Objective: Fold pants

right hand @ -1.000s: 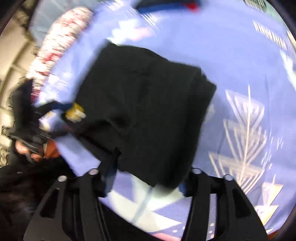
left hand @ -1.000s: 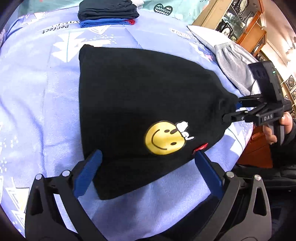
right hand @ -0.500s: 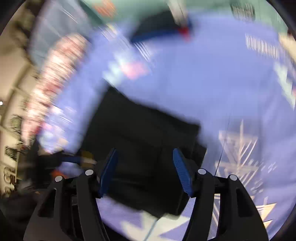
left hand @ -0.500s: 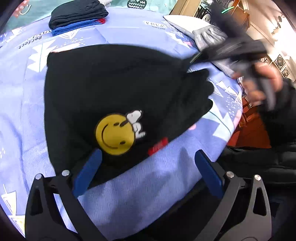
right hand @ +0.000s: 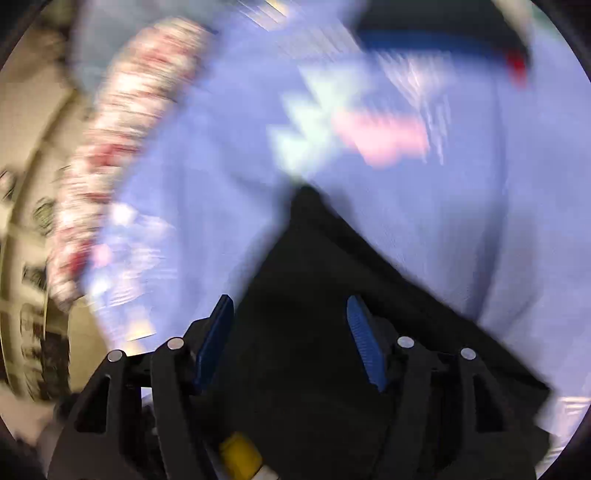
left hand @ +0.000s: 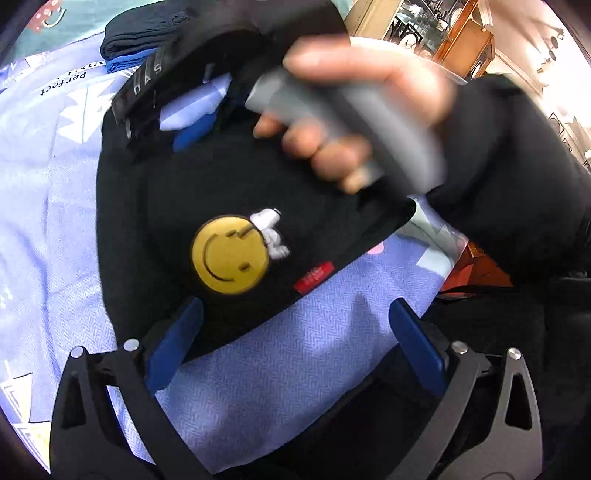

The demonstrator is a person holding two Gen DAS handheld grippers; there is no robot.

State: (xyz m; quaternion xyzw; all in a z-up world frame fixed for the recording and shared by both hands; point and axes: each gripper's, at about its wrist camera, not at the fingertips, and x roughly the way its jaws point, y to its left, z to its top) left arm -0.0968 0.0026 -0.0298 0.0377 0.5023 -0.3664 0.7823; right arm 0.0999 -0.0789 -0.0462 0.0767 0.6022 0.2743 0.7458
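The folded black pants with a yellow smiley and Snoopy patch and a red tag lie on the lilac bedsheet. My left gripper is open at the pants' near edge, its left pad over the fabric, holding nothing. My right gripper, held by a hand, hovers over the pants' far side. In the blurred right wrist view the right gripper is open above the pants.
A stack of folded dark and blue clothes sits at the far end of the bed. A patterned pillow lies at the left. Wooden furniture stands beyond the bed's right edge.
The right gripper has let go of the pants' corner, opened, and swung across over the far side of the pants. The pants now lie folded flat. The left gripper stayed open.
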